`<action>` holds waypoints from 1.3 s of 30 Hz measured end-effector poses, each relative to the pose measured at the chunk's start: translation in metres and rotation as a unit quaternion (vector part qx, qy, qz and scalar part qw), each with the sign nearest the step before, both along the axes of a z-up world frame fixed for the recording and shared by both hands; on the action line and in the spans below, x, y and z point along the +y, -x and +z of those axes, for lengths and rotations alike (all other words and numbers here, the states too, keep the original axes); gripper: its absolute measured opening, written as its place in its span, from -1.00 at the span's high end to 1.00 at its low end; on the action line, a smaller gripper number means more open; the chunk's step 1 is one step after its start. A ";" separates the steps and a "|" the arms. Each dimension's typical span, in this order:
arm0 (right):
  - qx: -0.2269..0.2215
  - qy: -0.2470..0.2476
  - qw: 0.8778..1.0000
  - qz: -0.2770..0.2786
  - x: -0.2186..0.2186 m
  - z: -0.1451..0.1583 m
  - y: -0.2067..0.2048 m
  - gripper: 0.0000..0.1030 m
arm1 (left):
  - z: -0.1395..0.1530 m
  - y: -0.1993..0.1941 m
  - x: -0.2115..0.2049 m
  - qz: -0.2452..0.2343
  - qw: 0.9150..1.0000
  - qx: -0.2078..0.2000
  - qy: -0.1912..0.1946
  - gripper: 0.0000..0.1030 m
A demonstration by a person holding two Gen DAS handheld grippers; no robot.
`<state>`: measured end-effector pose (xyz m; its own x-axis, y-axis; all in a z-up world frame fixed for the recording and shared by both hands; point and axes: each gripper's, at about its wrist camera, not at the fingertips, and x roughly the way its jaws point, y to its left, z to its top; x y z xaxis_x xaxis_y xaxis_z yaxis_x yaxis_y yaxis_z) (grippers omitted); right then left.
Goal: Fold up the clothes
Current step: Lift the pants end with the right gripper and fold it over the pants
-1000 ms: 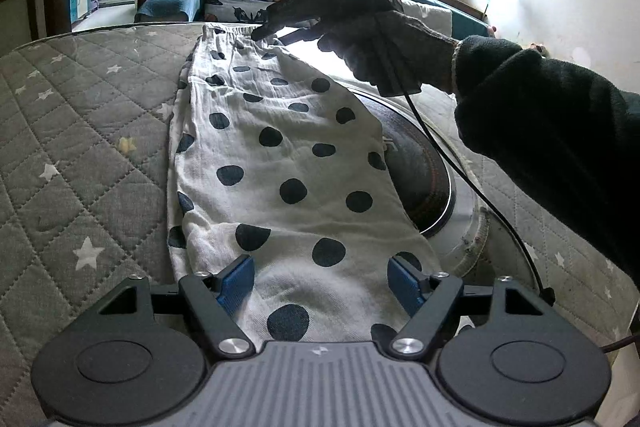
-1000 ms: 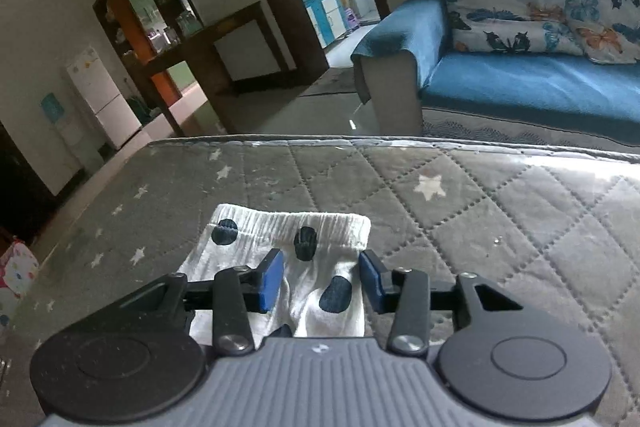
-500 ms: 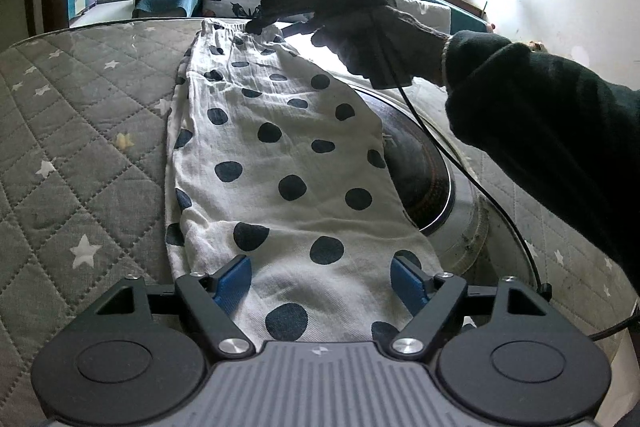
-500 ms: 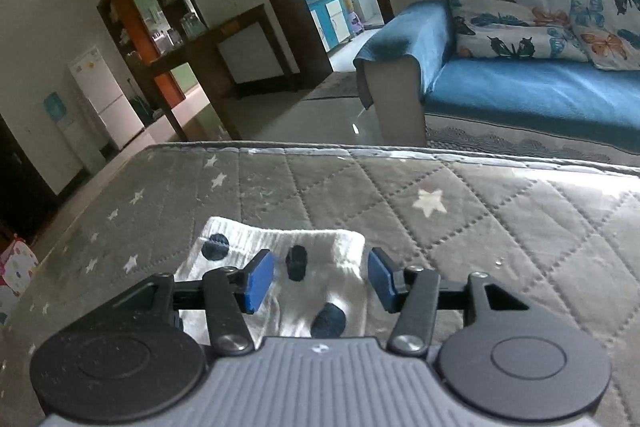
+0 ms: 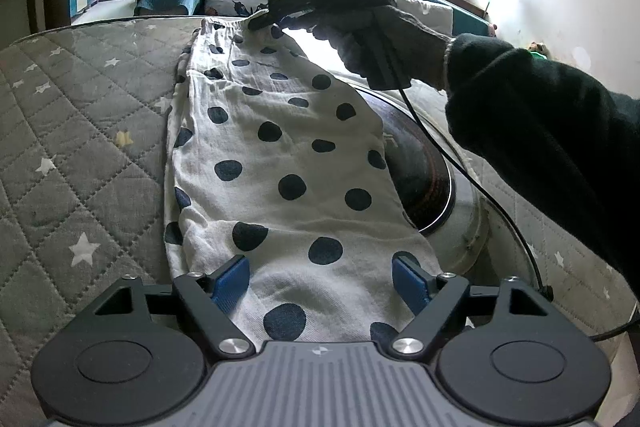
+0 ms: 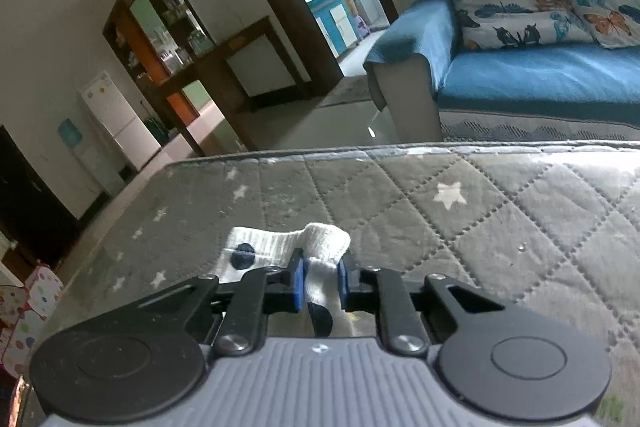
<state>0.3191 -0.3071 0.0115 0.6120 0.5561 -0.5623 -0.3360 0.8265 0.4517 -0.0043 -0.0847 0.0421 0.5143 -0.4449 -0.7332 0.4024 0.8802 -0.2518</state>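
A white garment with dark polka dots (image 5: 276,163) lies lengthwise on the grey quilted star-pattern table cover (image 5: 72,147). My left gripper (image 5: 322,281) is open, its blue pads straddling the near end of the garment. My right gripper (image 6: 320,283) is shut on the elastic waistband (image 6: 324,247) at the far end, which is bunched and lifted between the pads. In the left wrist view the right gripper (image 5: 260,23), held by a gloved hand, pinches that far edge.
A round dark cooktop in a white ring (image 5: 424,179) sits in the table, partly under the garment's right side. A black cable (image 5: 460,167) hangs from the right gripper. A blue sofa with butterfly cushions (image 6: 540,67) stands beyond the far table edge.
My right gripper has closed on the waistband and raised it slightly, bunching the cloth. My left gripper has stayed open over the near end.
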 end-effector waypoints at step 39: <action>-0.090 -0.009 0.976 0.201 0.027 0.082 0.342 0.72 | 0.022 0.072 0.066 0.084 0.996 -0.033 0.000 -0.63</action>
